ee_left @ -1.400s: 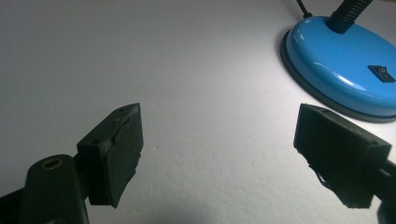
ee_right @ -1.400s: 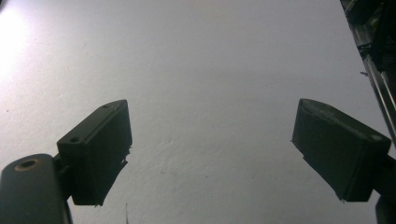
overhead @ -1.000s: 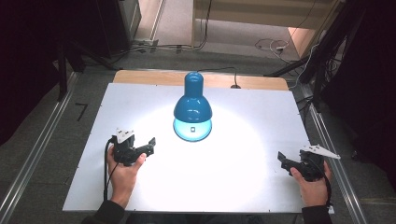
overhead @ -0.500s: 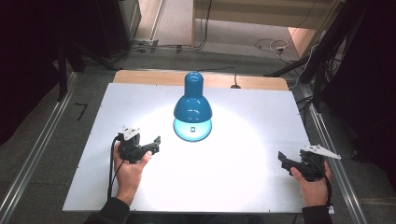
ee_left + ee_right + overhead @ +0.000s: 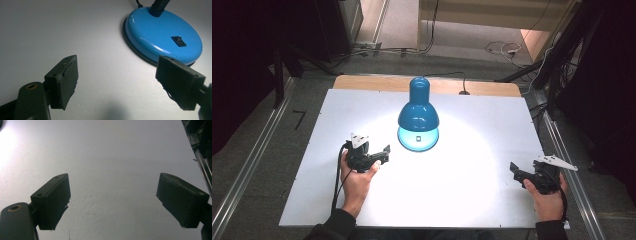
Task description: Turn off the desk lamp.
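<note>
Blue lamp (image 5: 418, 107) | switch (image 5: 178, 41) seen L gripper view | L gripper (image 5: 382, 154), R gripper (image 5: 517, 170) jaws apart

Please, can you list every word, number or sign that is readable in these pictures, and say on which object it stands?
No readable words, brands or numbers.
Rocker switch on the blue lamp base: small pale marks, perhaps on/off signs, too small to read.
Lamp shade, white table, left gripper and right gripper: no text visible.
</note>
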The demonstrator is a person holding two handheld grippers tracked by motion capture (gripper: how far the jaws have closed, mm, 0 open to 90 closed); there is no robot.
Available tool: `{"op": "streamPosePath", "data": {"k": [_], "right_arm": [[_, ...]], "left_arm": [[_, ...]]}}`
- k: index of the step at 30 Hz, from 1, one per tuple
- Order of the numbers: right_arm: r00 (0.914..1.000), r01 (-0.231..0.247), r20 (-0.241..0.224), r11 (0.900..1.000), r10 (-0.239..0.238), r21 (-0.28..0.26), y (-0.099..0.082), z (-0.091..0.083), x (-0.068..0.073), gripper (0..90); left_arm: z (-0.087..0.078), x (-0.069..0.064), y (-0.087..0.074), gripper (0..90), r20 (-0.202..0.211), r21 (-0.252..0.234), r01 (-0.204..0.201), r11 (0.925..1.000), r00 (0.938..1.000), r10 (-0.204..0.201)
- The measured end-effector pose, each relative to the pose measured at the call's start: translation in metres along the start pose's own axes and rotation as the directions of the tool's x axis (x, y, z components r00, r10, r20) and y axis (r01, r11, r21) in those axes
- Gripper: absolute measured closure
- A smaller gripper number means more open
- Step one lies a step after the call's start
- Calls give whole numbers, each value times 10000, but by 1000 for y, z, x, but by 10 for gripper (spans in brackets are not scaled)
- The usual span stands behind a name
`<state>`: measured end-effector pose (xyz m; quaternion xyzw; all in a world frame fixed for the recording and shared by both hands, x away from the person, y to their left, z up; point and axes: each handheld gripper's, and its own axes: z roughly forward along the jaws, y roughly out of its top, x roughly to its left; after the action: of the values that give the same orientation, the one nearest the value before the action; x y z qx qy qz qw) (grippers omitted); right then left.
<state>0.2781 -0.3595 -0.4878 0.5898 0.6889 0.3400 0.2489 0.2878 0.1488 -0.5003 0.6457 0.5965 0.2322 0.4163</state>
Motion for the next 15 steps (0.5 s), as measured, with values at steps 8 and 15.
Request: {"op": "streamPosePath", "data": {"k": [8, 15], "right_arm": [[10000, -32, 11, 10000, 32, -14, 0, -1, 0, 106], [10000, -41, 9, 10000, 41, -46, 0, -1, 0, 106]], "left_arm": [[5, -8, 3, 193, 122, -48, -128, 9999, 9998, 129], [9, -12, 4, 203, 177, -44, -196, 9998, 9996, 197]]}}
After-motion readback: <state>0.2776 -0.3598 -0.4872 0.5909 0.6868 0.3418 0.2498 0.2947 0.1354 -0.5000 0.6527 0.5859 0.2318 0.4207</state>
